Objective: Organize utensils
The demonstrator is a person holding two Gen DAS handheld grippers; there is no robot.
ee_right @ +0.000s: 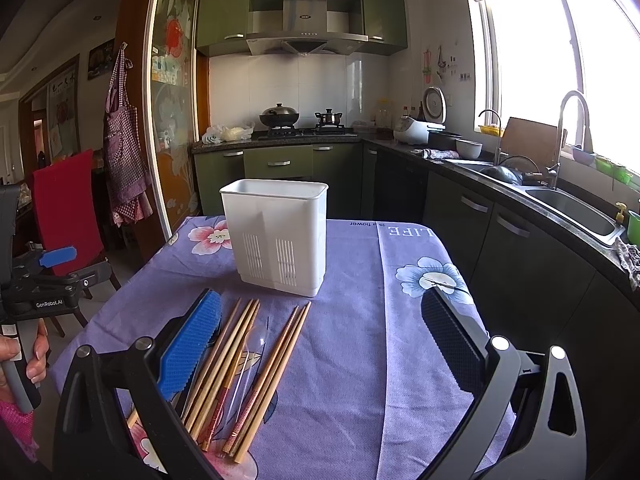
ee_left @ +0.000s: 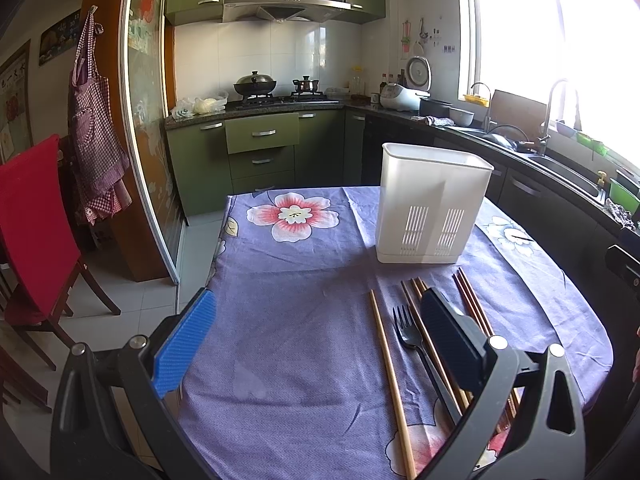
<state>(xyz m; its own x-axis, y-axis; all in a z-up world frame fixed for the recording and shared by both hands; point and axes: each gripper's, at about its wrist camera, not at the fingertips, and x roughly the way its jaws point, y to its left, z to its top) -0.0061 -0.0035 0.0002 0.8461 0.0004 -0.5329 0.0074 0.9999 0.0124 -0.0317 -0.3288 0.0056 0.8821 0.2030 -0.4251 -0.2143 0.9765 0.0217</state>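
Wooden chopsticks [ee_right: 240, 364] and a black plastic fork [ee_left: 410, 330] lie near the slotted white plastic holder [ee_left: 432, 204], awaiting sorting; left gripper [ee_left: 316, 340] and right gripper [ee_right: 320, 344] hover, fingers apart, holding nothing.

Utensil holder [ee_right: 276, 236] upright on the tablecloth [ee_right: 352, 360], chopsticks [ee_right: 240, 372] and fork [ee_left: 412, 336] flat before it.
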